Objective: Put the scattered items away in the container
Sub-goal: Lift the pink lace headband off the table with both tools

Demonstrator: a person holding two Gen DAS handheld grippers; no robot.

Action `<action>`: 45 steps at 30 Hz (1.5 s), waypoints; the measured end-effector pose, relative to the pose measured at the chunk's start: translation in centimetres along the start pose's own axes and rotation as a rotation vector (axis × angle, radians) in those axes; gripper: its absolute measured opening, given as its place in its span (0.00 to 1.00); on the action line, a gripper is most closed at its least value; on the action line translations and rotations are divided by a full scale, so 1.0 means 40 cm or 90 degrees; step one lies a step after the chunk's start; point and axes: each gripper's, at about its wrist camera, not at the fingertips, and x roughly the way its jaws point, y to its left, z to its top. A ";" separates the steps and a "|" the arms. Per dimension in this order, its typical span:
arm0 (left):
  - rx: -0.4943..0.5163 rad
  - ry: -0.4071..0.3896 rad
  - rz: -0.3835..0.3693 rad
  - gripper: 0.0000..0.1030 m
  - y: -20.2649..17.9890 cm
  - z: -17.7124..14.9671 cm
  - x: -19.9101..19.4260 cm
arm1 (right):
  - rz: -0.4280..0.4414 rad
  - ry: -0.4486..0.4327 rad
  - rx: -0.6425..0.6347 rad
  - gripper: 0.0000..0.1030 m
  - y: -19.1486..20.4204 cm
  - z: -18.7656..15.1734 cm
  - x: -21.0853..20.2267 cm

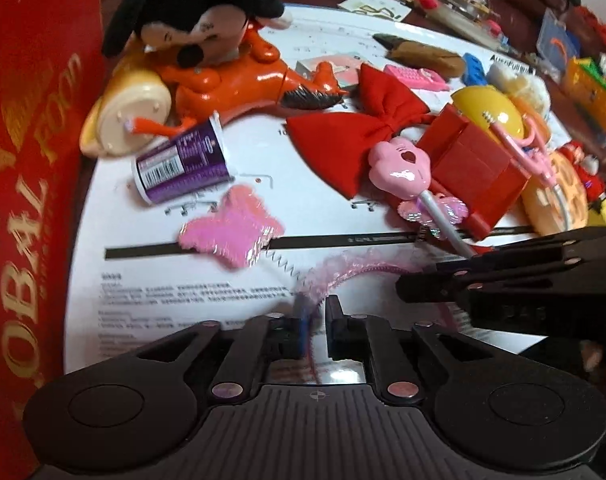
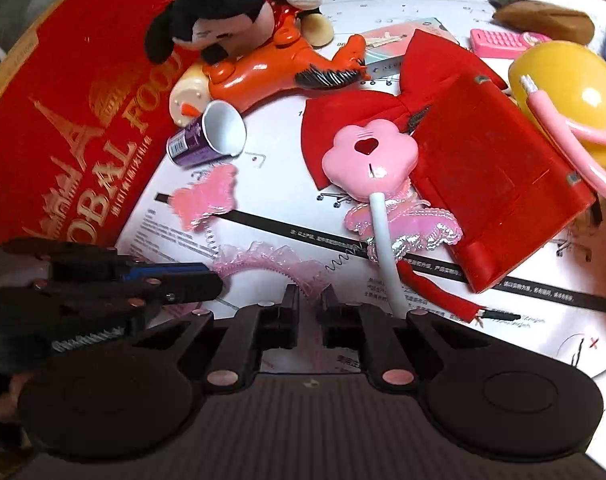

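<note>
A pink lace headband [image 1: 363, 268] [image 2: 263, 260] with spring-mounted pink butterflies [image 1: 233, 232] [image 2: 207, 196] lies on a white printed sheet [image 1: 175, 280]. One end of it runs between the fingers of my left gripper [image 1: 317, 308], resting against the left blue pad with a gap on the other side, so that gripper is open. My right gripper [image 2: 309, 296] is shut on the lace further along the band. Each gripper shows in the other's view, close beside it. The red "GLOBAL FOOD" box [image 1: 31, 160] [image 2: 63, 120] stands at the left.
Toys crowd the sheet beyond the headband: a purple cup [image 1: 183, 164] on its side, an orange horse [image 1: 239, 84] under a plush mouse [image 1: 199, 4], a red bow [image 1: 355, 132], a pink paw wand [image 2: 367, 152], a red block box [image 2: 499, 180] and a yellow egg [image 2: 563, 84].
</note>
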 end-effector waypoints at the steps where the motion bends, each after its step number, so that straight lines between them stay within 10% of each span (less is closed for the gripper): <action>1: 0.011 0.000 0.015 0.29 -0.007 -0.002 0.004 | 0.011 -0.002 0.003 0.08 0.001 0.002 -0.004; 7: 0.046 0.003 0.059 0.30 -0.035 0.000 0.022 | 0.029 -0.012 0.007 0.08 0.003 0.017 -0.027; 10: 0.034 0.009 0.066 0.01 -0.030 0.016 0.026 | 0.018 -0.002 0.006 0.08 -0.005 0.012 -0.022; 22: 0.057 -0.007 0.063 0.00 -0.061 0.021 -0.017 | 0.021 0.008 0.041 0.09 -0.025 0.001 -0.006; 45: 0.052 -0.186 0.058 0.02 -0.132 0.071 -0.262 | 0.075 -0.158 0.049 0.11 0.015 0.050 -0.244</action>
